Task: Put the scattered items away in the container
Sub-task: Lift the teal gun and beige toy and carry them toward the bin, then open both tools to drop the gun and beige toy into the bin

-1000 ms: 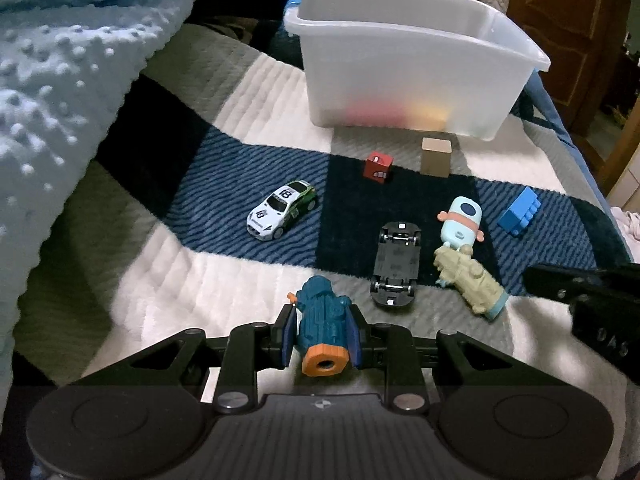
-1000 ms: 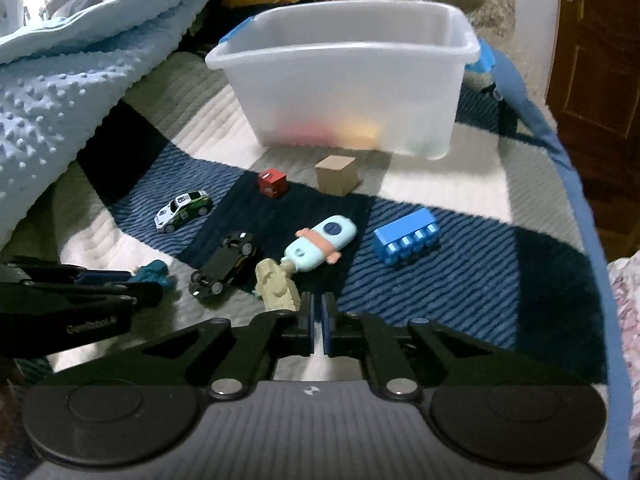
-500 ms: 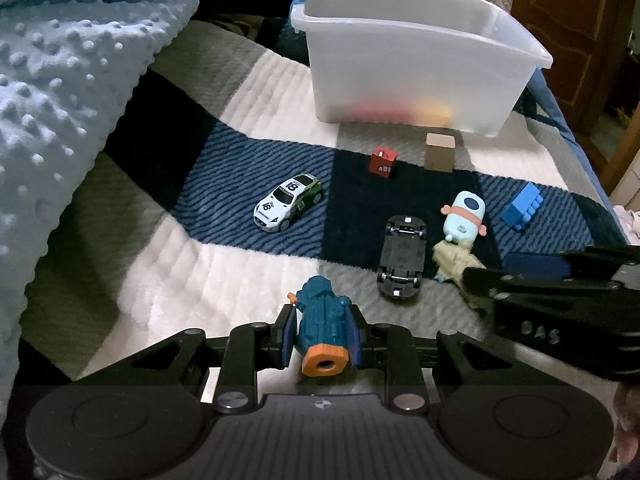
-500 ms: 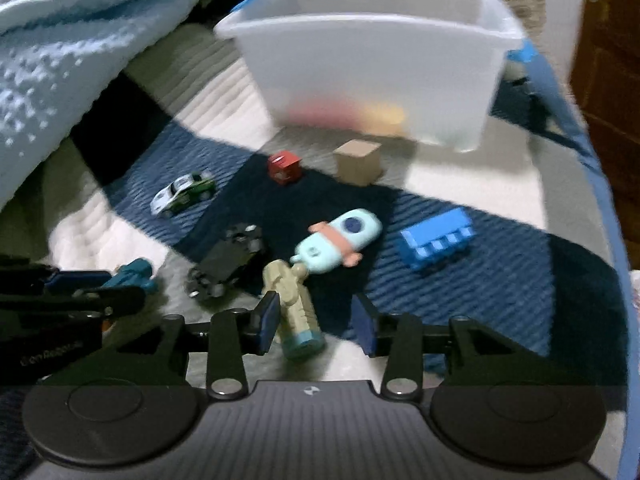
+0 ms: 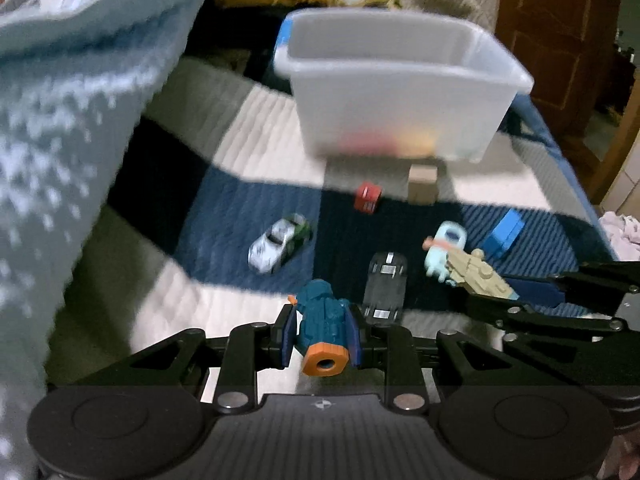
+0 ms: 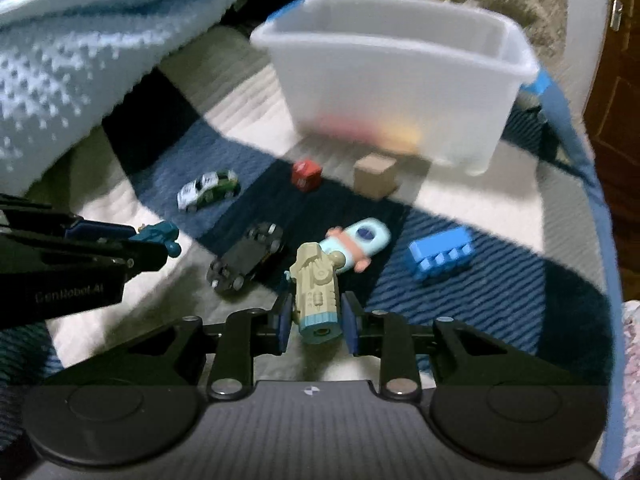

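My left gripper is shut on a teal toy with an orange end and holds it above the quilt. My right gripper is shut on a beige toy with a light blue end; it also shows in the left wrist view. The clear plastic container stands at the far end of the bed, with red and yellow things dimly showing through its wall. It also shows in the right wrist view.
On the checked quilt lie a white-green car, an upturned black car, a red cube, a tan block, a light blue rocket toy and a blue brick. A light blue blanket is heaped at left.
My right gripper closed on the beige toy and lifted it off the quilt. My left gripper rose with the teal toy, tilting toward the container.
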### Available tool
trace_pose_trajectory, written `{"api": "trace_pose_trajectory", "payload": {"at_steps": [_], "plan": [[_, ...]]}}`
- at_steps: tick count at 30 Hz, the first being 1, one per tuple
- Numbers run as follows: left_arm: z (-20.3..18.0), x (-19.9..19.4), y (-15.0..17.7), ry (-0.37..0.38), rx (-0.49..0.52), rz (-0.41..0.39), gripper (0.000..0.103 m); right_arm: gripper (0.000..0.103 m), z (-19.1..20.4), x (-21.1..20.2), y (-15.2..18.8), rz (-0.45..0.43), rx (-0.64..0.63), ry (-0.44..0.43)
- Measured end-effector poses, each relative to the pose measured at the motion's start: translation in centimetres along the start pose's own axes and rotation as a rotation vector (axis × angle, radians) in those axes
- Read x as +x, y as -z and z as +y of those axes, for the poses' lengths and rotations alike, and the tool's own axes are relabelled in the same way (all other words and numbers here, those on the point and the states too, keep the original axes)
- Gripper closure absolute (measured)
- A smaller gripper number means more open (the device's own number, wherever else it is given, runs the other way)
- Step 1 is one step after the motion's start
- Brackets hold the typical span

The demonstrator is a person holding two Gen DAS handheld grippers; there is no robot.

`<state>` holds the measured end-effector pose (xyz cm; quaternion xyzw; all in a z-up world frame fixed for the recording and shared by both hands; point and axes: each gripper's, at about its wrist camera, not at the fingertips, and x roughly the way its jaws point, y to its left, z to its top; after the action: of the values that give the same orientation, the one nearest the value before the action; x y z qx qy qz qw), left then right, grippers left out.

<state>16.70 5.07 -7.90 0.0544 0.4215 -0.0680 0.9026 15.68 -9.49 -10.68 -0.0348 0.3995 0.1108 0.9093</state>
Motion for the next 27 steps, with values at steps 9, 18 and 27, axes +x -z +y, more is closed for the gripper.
{"api": "trace_pose_trajectory", "payload": {"at_steps": [9,18,27], "plan": [[-1.6,-2.6,-6.7,0.032,0.031,-0.106,0.073,0.073,-2.3,-3.3,-4.2,-0.111,0.006,0.055],[-2.7,-2.8,-13.3,0.063,0.050,-0.196,0.073,0.073,-4.0,-4.6,-9.7,-0.217,-0.001,0.091],[-3.7,1.9,-18.1,0.029,0.088,-0.201,0.073,0.073,-6.5,-2.4,-15.1,-0.271,0.052,0.120]]}}
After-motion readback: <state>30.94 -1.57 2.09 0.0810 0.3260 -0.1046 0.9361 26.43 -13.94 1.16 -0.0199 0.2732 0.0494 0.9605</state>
